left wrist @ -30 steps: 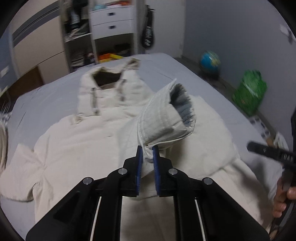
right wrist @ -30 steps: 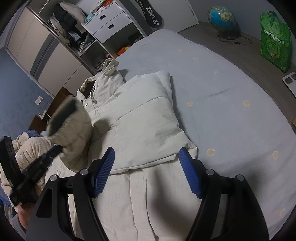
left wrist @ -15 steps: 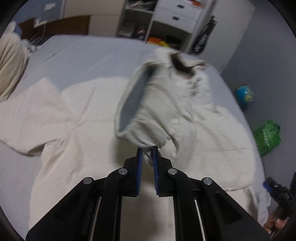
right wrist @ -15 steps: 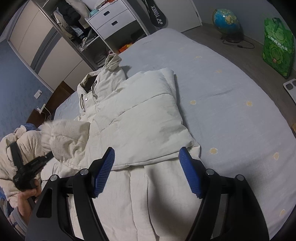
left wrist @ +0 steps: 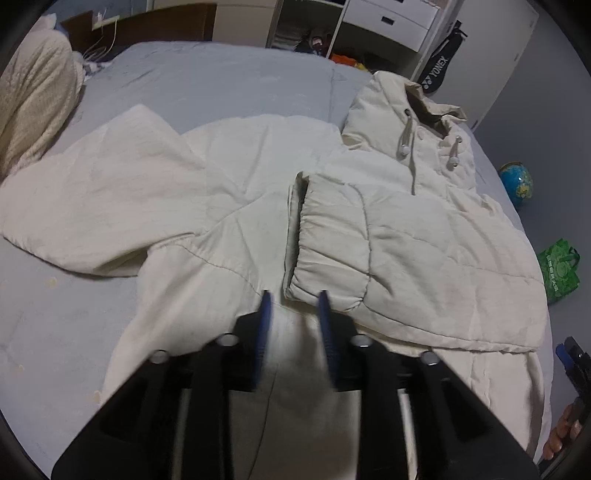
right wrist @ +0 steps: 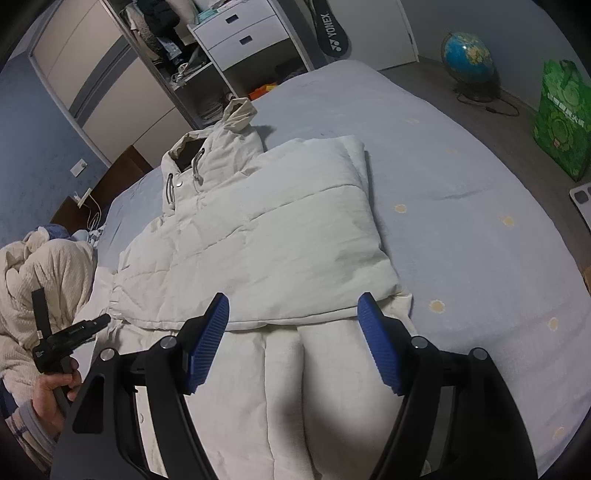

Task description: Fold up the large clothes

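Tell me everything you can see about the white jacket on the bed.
The cream quilted jacket looks padded and lies flat, front up, on the grey-blue bed. Its hood, with toggled drawstrings, points toward the shelves. One sleeve is folded across the chest; the other is spread out sideways. No gripper touches it.

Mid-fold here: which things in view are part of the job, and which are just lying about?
Part of the job: jacket, its folded sleeve, its spread sleeve, bed.

Lying about: globe, green bag, knit blanket, racket bag, drawers.
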Tool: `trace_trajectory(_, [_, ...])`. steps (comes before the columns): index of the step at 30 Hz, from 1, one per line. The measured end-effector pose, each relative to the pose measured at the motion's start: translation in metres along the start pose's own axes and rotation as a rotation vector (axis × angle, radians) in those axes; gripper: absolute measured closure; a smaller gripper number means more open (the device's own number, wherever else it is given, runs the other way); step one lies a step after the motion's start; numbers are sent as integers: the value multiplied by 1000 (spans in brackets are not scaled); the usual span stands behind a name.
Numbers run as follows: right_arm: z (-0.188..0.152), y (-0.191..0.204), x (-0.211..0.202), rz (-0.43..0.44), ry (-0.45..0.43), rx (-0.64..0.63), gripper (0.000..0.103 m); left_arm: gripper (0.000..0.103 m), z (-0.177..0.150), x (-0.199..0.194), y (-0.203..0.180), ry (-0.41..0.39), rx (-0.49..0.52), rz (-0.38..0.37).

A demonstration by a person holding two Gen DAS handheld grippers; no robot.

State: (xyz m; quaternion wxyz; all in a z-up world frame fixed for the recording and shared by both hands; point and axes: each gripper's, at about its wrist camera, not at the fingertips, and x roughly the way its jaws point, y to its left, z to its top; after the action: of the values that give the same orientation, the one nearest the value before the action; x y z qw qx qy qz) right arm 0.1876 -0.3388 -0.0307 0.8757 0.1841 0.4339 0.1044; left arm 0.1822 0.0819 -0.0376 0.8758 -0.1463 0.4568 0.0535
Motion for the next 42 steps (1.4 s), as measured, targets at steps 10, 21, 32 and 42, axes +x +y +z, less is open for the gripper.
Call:
trace_trajectory(10, [-8,21,-1,-49,-22,-121,34,31,7,-6,-13,-45,55,40])
trace_trajectory(21, [-18,31,4,-91,-2,-196,34,97,29,40,-15,54,71,87])
trace_trajectory(32, [-32,66,7,-86,-25,-393,34,97,28,23,29,20,22,77])
trace_trajectory(42, [-62,93,20,-124,-12,-545,34,7,41,-37,153,-82,-144,190])
